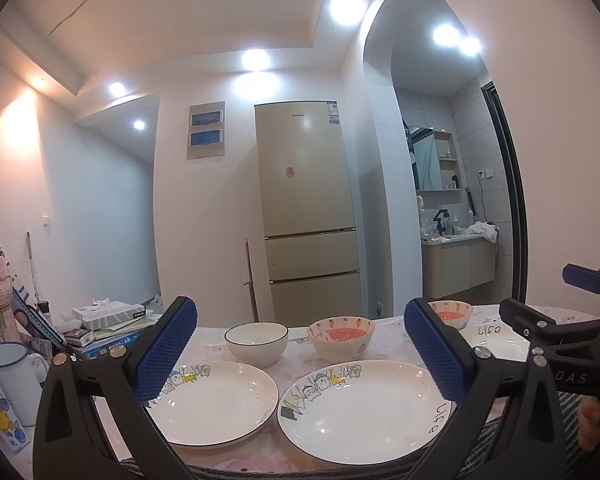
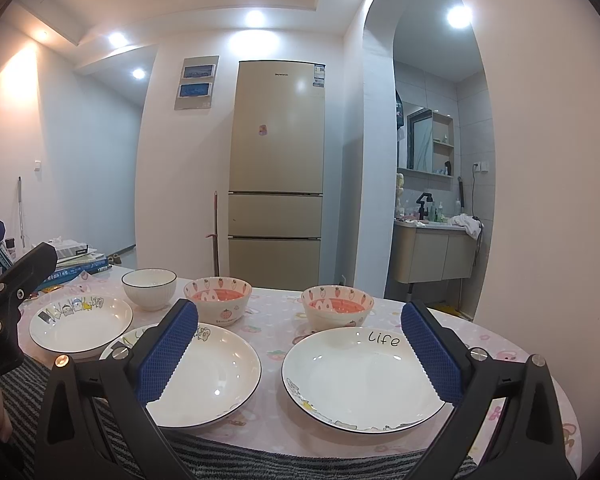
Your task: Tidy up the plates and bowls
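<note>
Seen from two wrist cameras at the near edge of a pink patterned surface (image 2: 268, 320). Three shallow white plates in a row nearest the edge: left plate (image 2: 80, 322), middle plate (image 2: 216, 376), and right plate (image 2: 360, 380) with the word "life" toward its far rim. All lying flat and upright, round, so no long axis; cartoon figures printed along the far rims of the left and middle plates, along the near rim of the right one. Left and middle plates nearly touching or slightly overlapping, hard to tell which; a clear strip of cloth between middle and right. Behind them three bowls, mouths up: a white bowl (image 2: 149, 286) with a dark rim, then two strawberry bowls (image 2: 218, 300) (image 2: 337, 306) with red insides. Left claw (image 1: 300, 354) spread wide, holding nothing, hovering above the left and middle plates. Right claw (image 2: 300, 354) likewise spread and unladen, framing the middle and right plates. Books and boxes (image 1: 108, 322) stacked at the surface's far left, a white mug (image 1: 14, 378) beside them. Striped fabric (image 2: 228, 460) along the near edge. Open floor beyond, toward a tall beige fridge (image 2: 278, 168).
</note>
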`<move>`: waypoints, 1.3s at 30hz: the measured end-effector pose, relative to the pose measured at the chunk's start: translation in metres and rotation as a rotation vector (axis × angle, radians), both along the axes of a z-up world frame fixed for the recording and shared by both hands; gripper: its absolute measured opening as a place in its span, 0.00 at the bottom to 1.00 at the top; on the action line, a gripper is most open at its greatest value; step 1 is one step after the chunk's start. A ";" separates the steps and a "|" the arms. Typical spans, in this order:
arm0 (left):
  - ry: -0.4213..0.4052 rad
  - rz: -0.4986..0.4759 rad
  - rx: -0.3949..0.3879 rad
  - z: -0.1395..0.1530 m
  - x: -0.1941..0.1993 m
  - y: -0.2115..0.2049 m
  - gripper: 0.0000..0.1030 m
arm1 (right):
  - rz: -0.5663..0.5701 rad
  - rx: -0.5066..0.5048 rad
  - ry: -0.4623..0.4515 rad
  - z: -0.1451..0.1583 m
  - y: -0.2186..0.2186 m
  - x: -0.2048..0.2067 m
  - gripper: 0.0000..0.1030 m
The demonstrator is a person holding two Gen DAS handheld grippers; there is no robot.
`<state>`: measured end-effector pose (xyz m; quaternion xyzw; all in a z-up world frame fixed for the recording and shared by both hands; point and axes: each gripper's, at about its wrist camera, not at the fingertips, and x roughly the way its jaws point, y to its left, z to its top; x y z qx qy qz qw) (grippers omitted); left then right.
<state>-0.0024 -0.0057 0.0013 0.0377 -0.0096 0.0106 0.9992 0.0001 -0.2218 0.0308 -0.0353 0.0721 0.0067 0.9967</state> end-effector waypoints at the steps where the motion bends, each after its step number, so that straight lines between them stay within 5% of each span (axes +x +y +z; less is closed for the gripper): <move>1: 0.000 0.000 0.000 0.000 0.000 0.000 1.00 | 0.000 0.000 0.000 0.000 0.000 0.000 1.00; 39: -0.002 0.007 0.000 0.000 0.001 0.001 1.00 | 0.000 0.001 0.000 0.000 -0.001 0.000 1.00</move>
